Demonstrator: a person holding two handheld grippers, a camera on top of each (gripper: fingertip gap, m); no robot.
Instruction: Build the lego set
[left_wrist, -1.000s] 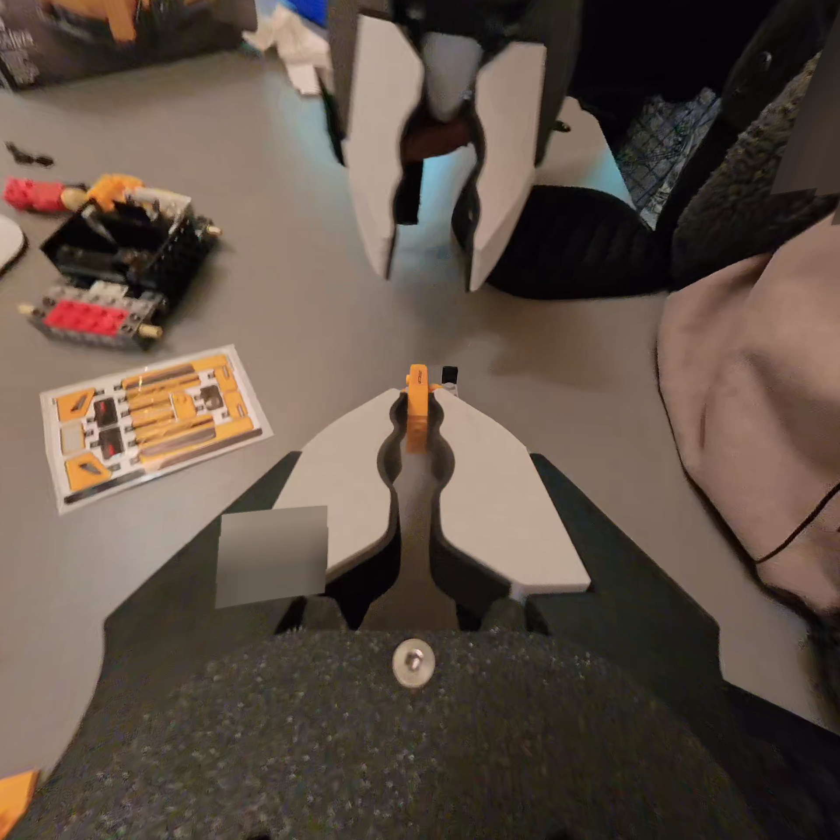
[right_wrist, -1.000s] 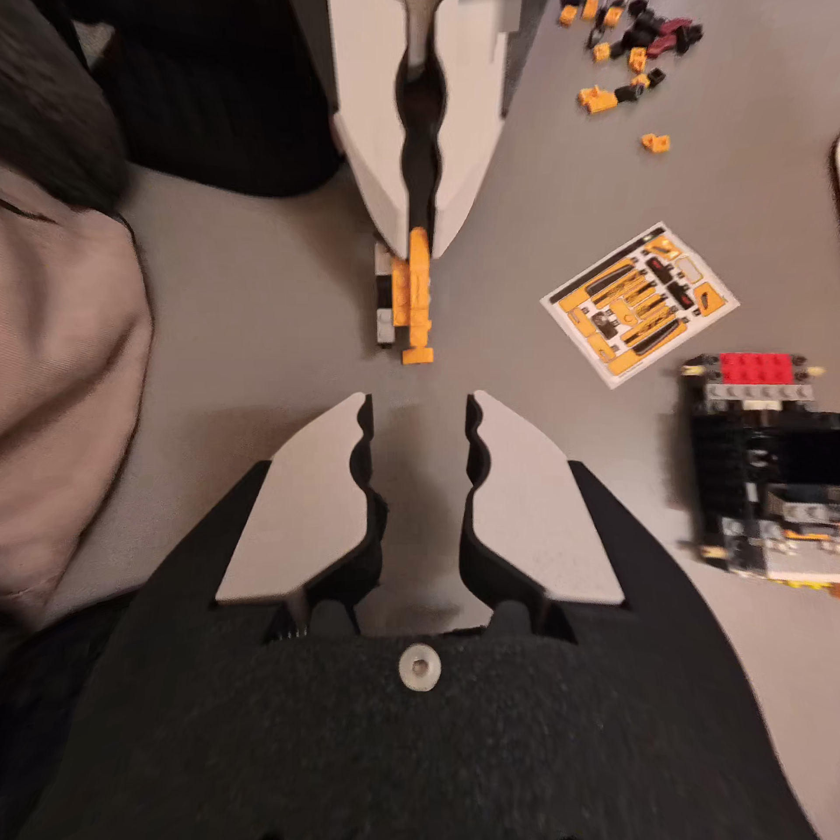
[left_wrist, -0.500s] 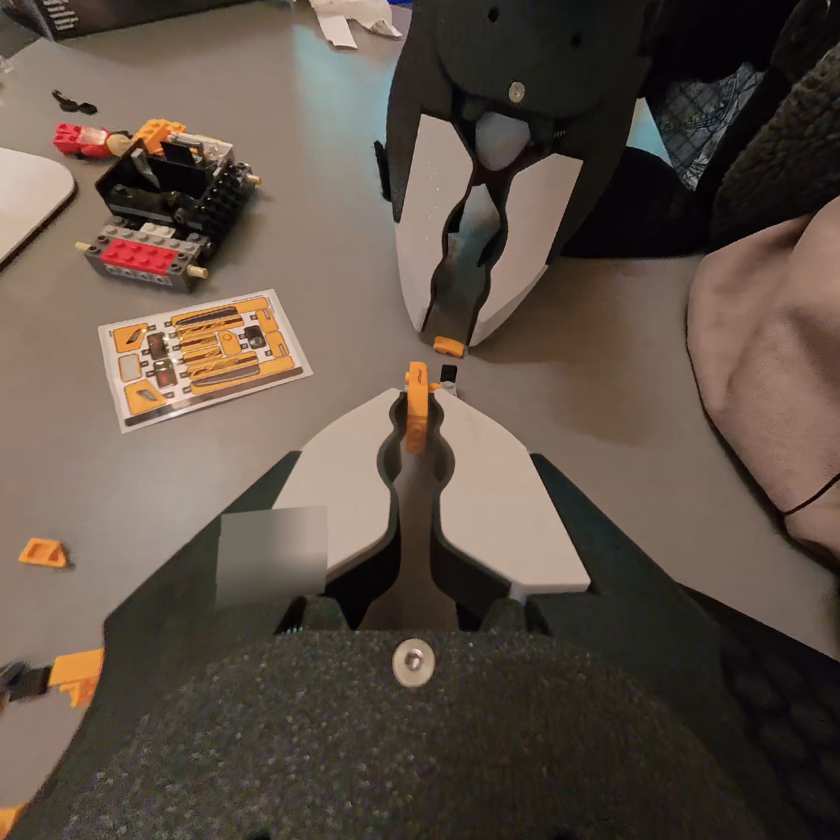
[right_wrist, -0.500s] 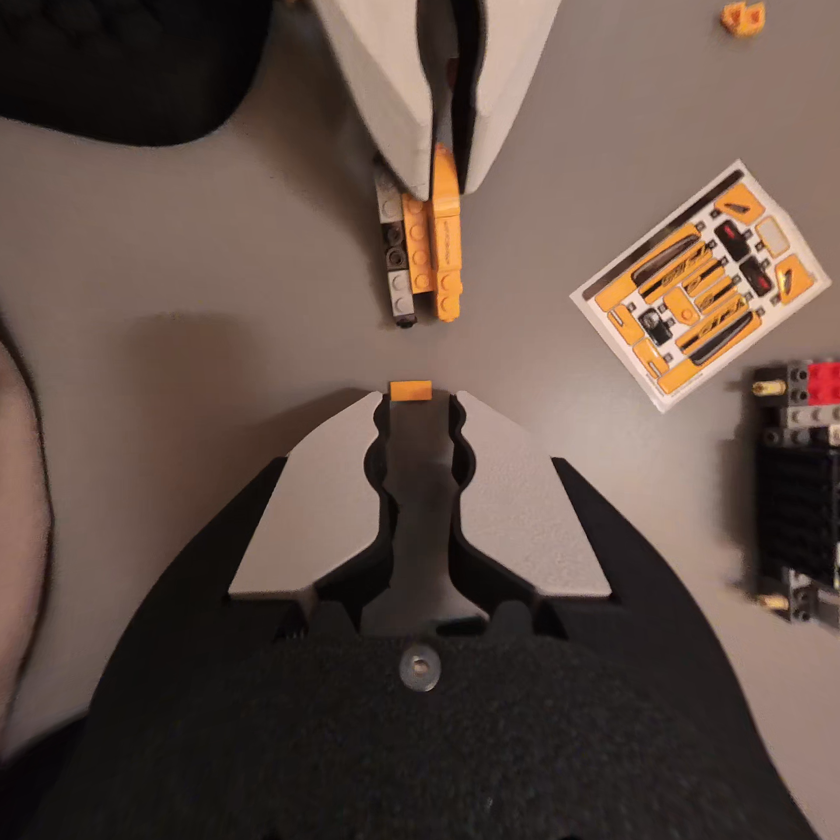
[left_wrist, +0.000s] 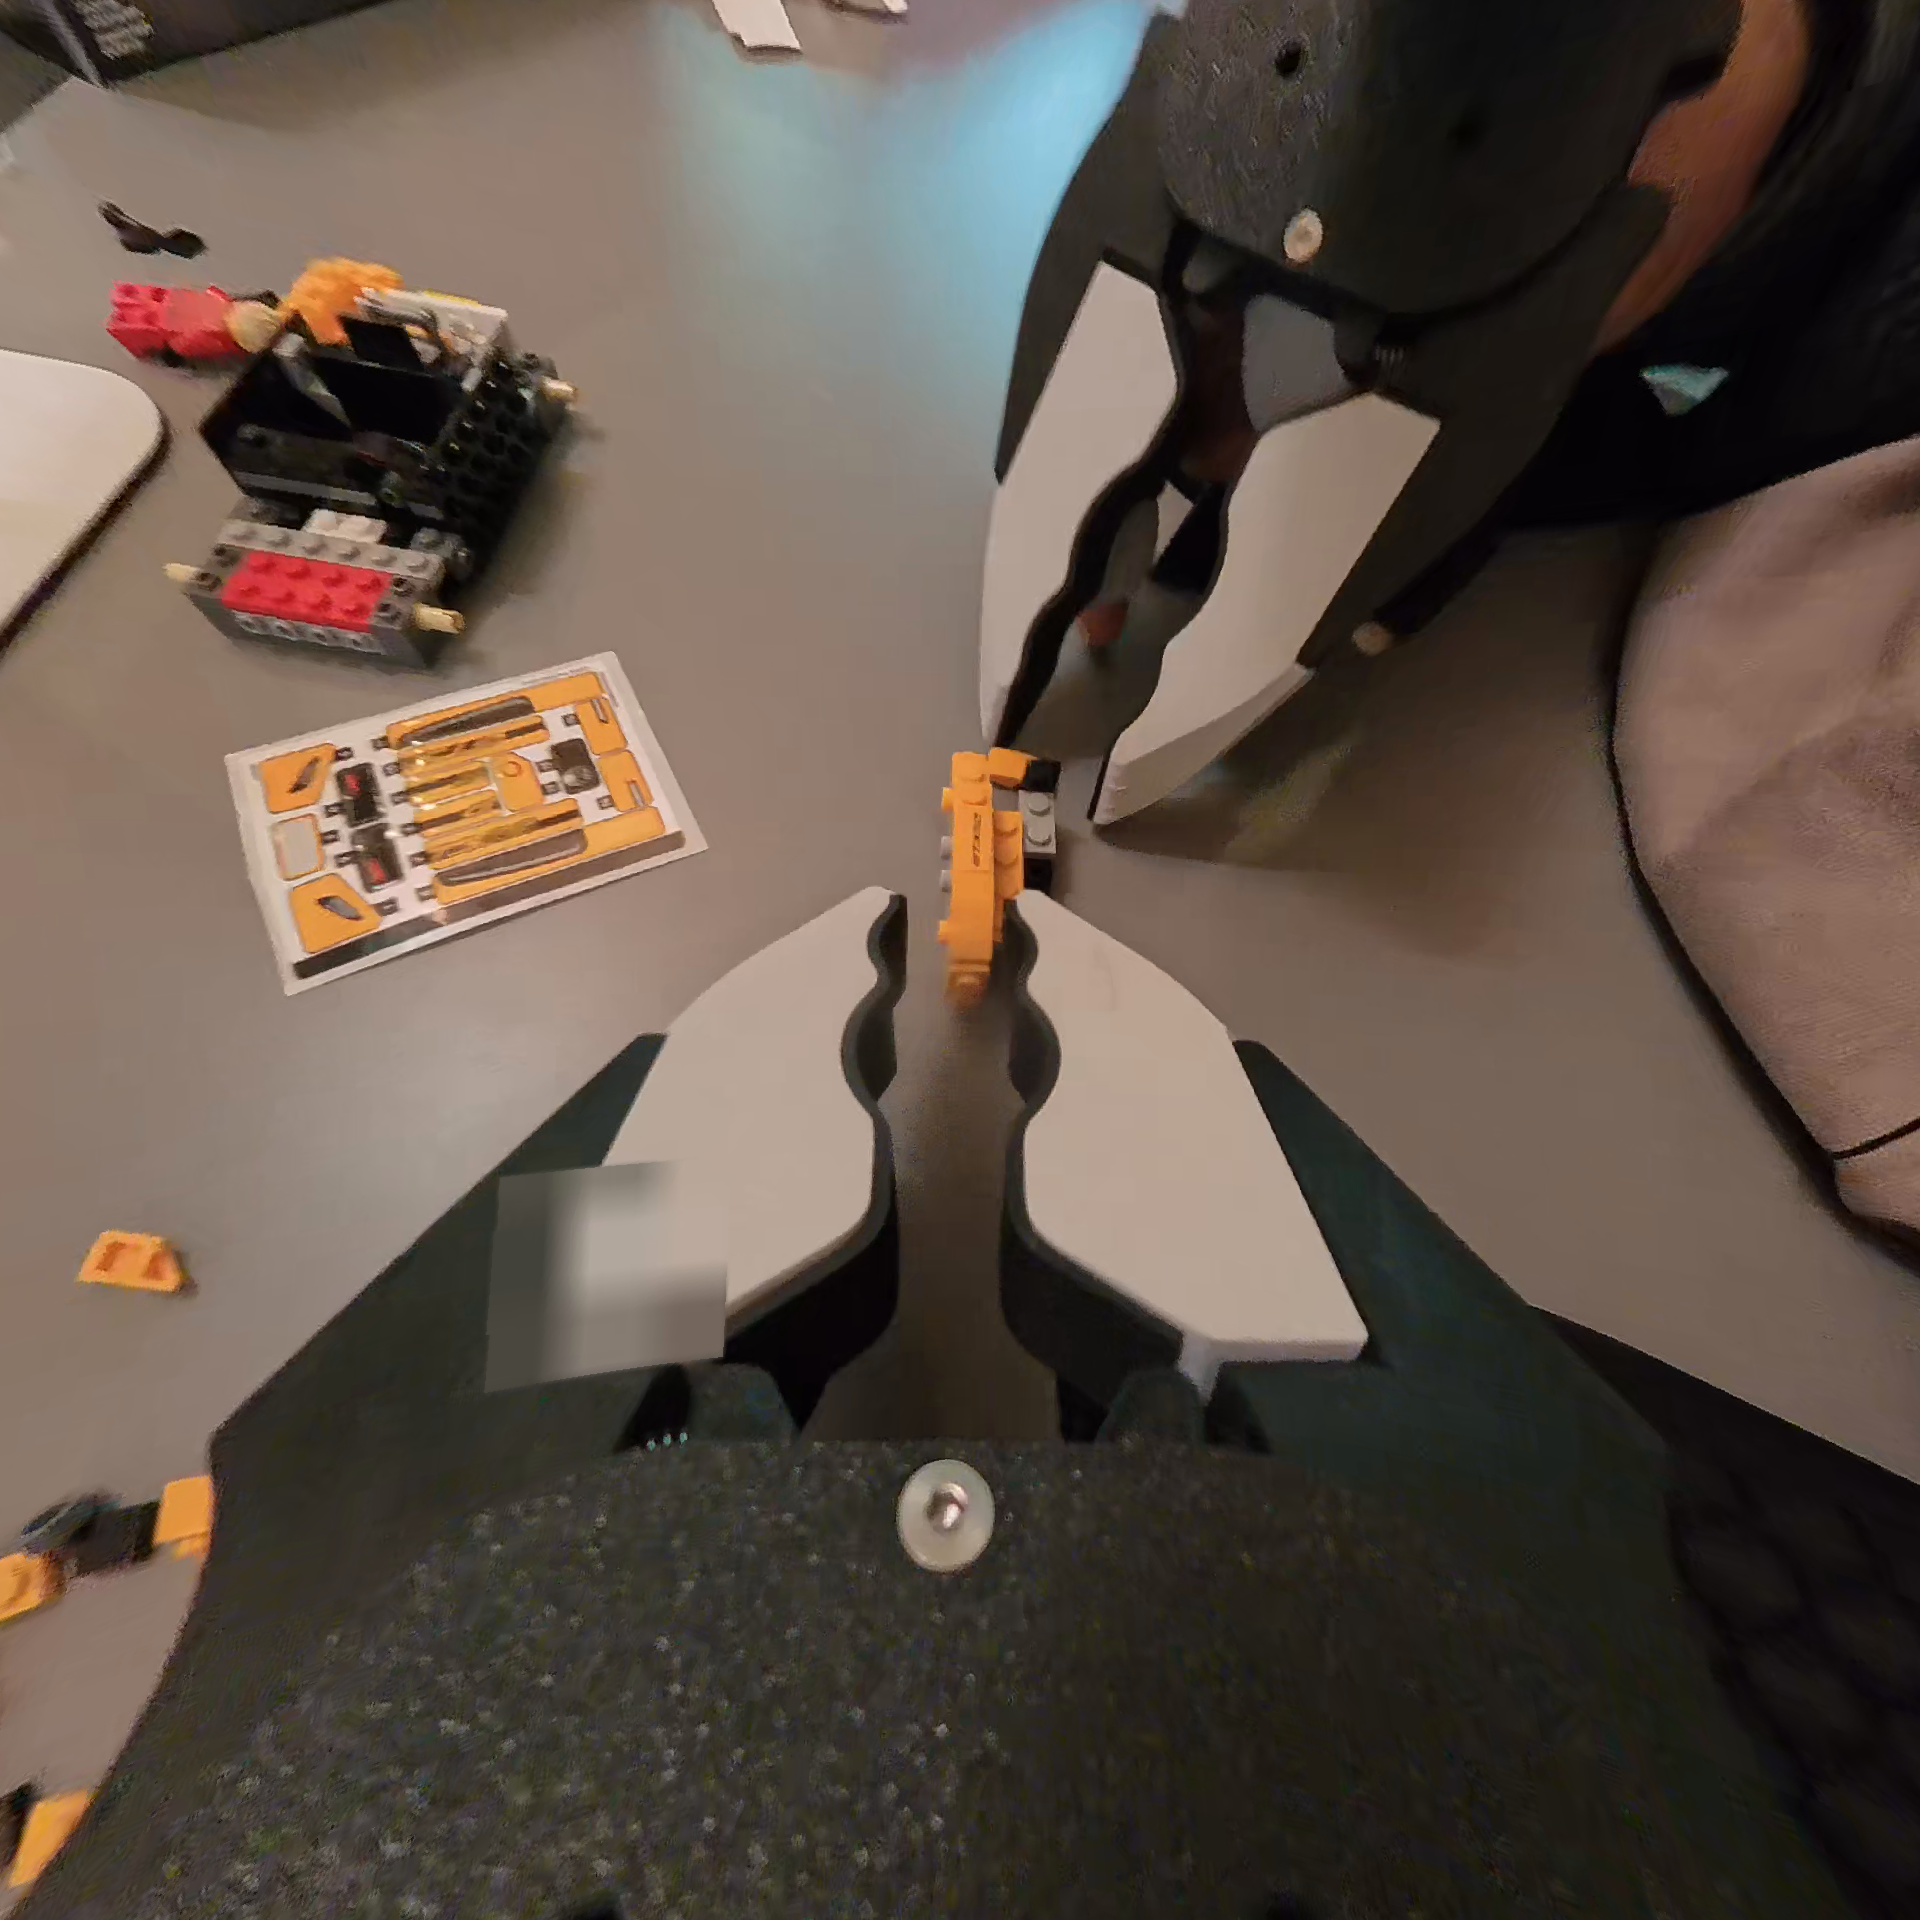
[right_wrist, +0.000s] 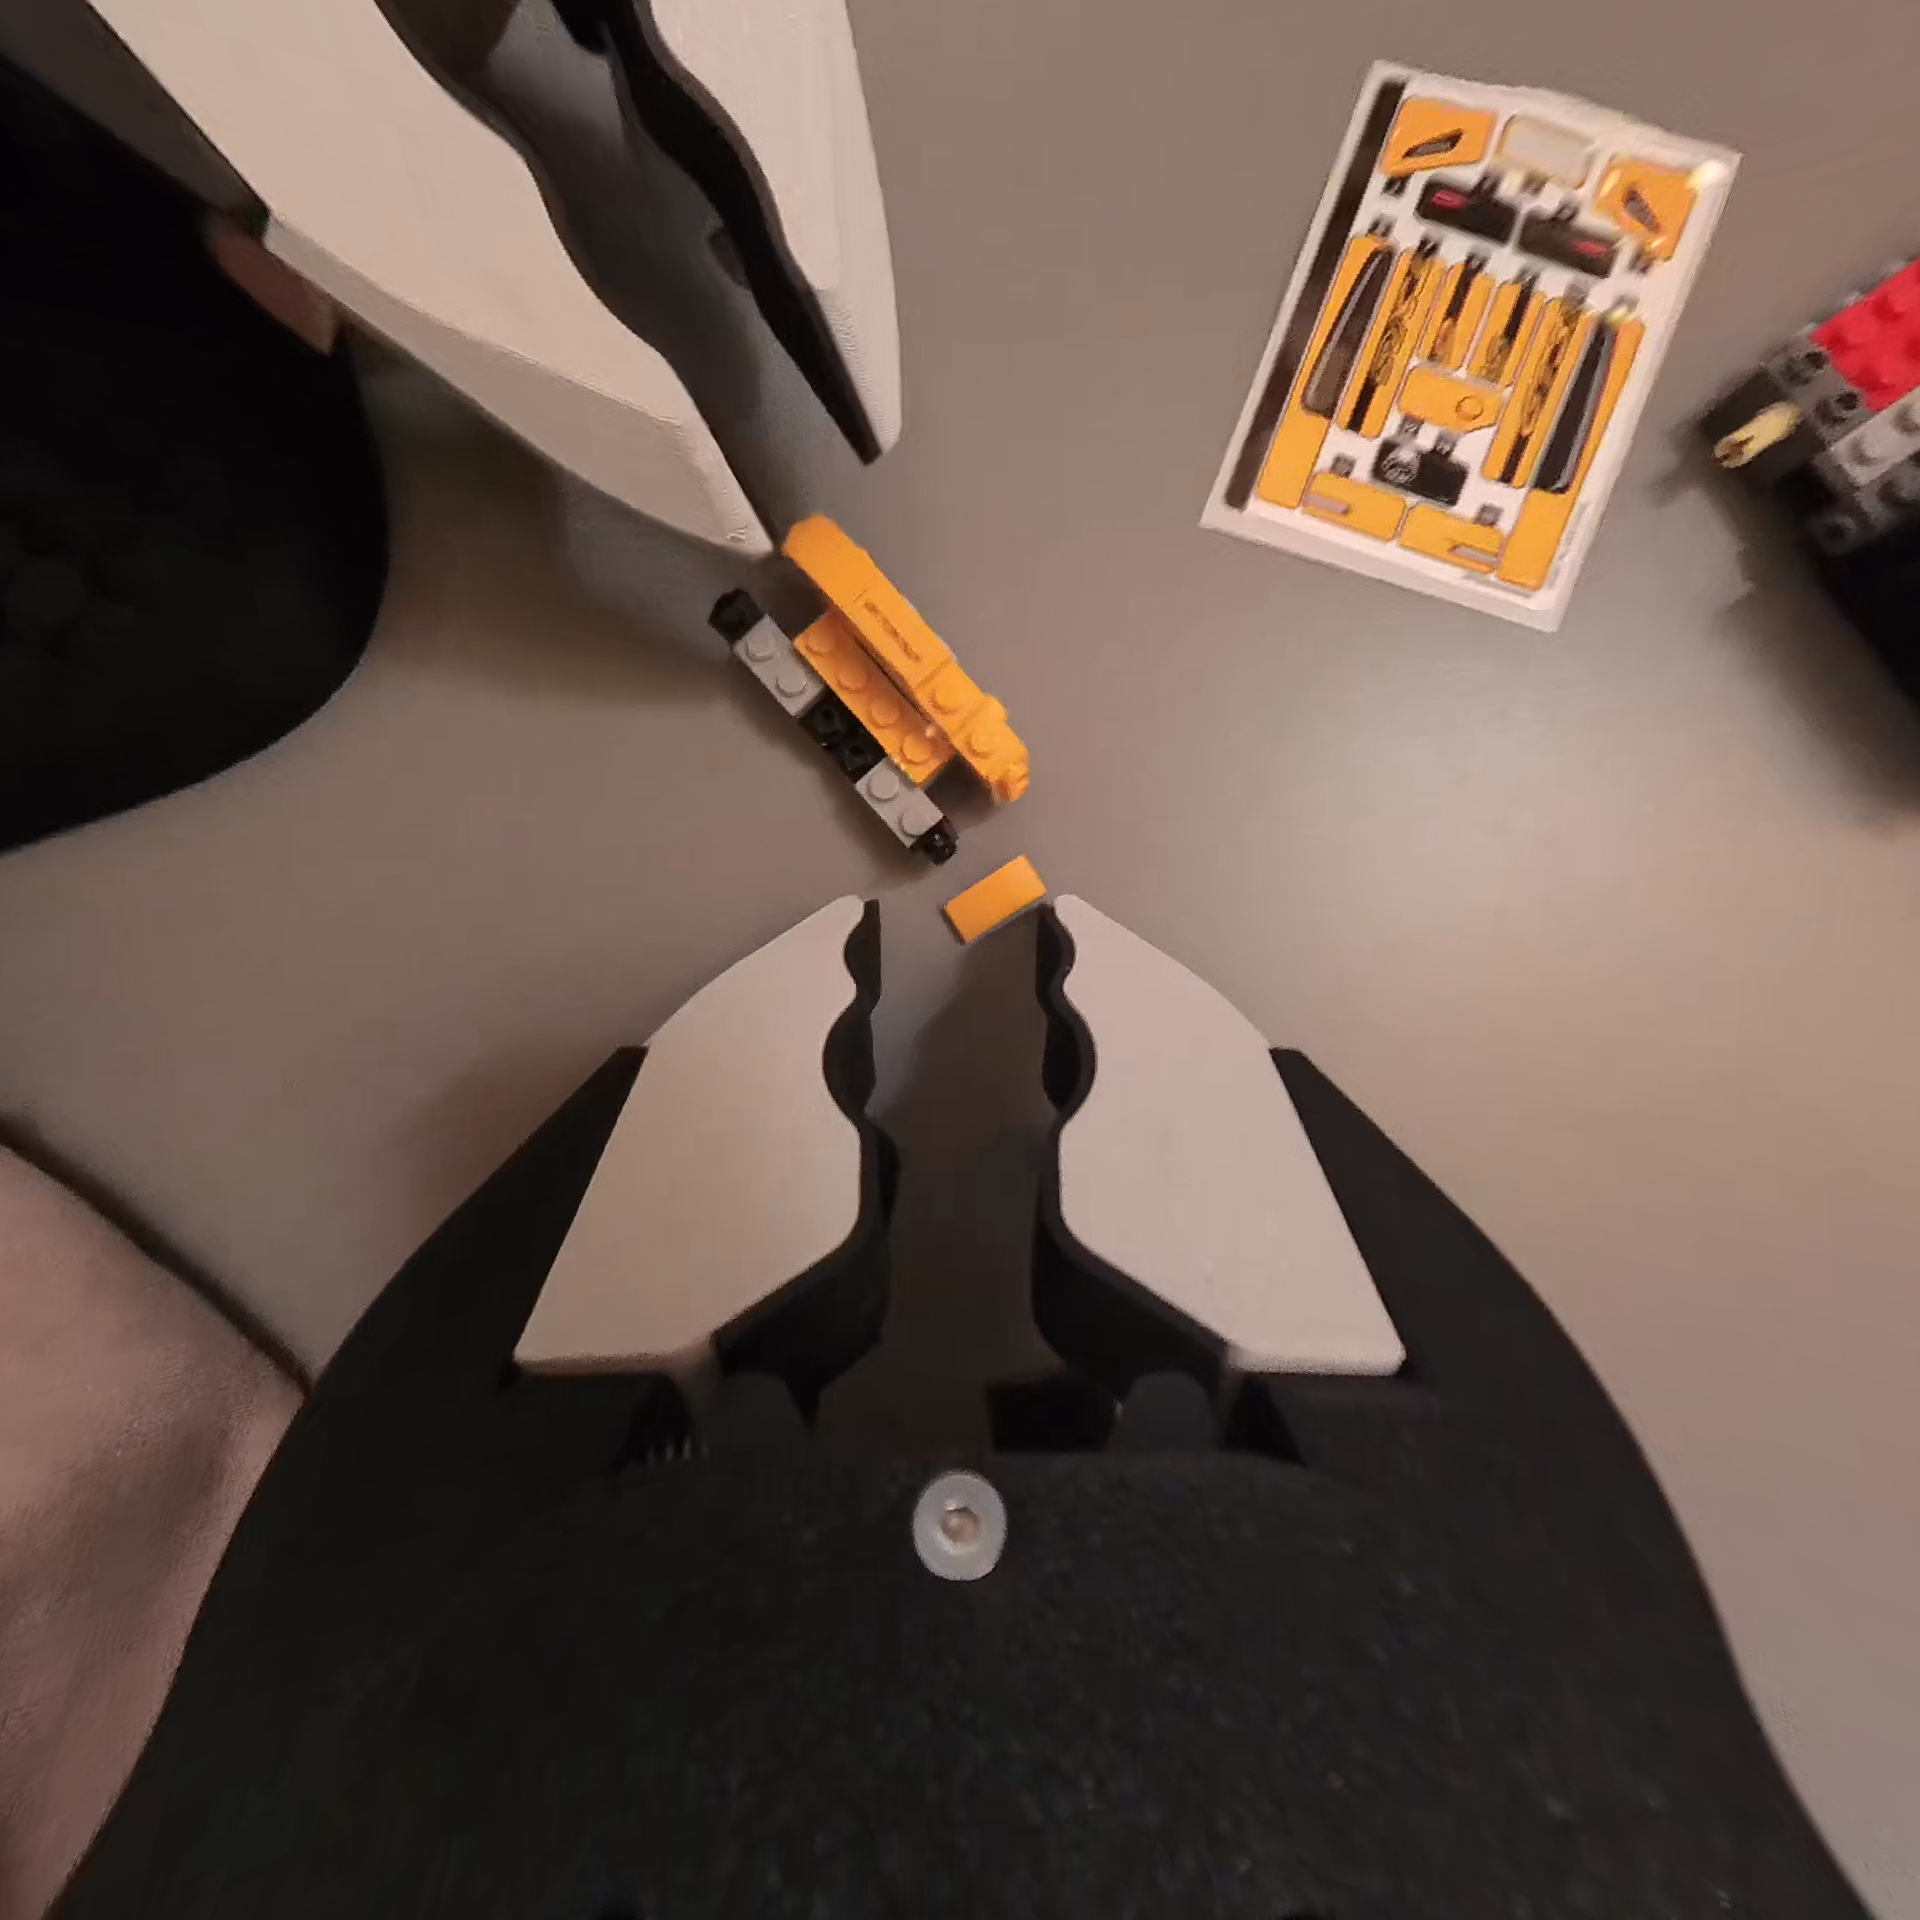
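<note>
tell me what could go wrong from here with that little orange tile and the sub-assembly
1. The small orange tile lies loose at the open right gripper's tips; closing off-centre could flick it away.
2. The open left gripper no longer clamps the orange, grey and black sub-assembly, so pressing the tile on may slide it.

Bare table (right_wrist: 1299, 831) lies right of the orange subassembly (right_wrist: 894, 665); the sticker sheet (right_wrist: 1455, 343) lies beyond.

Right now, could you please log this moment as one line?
left hand-held gripper: open | right hand-held gripper: open | orange sub-assembly: on table, unheld | small orange tile: at right tips
</note>
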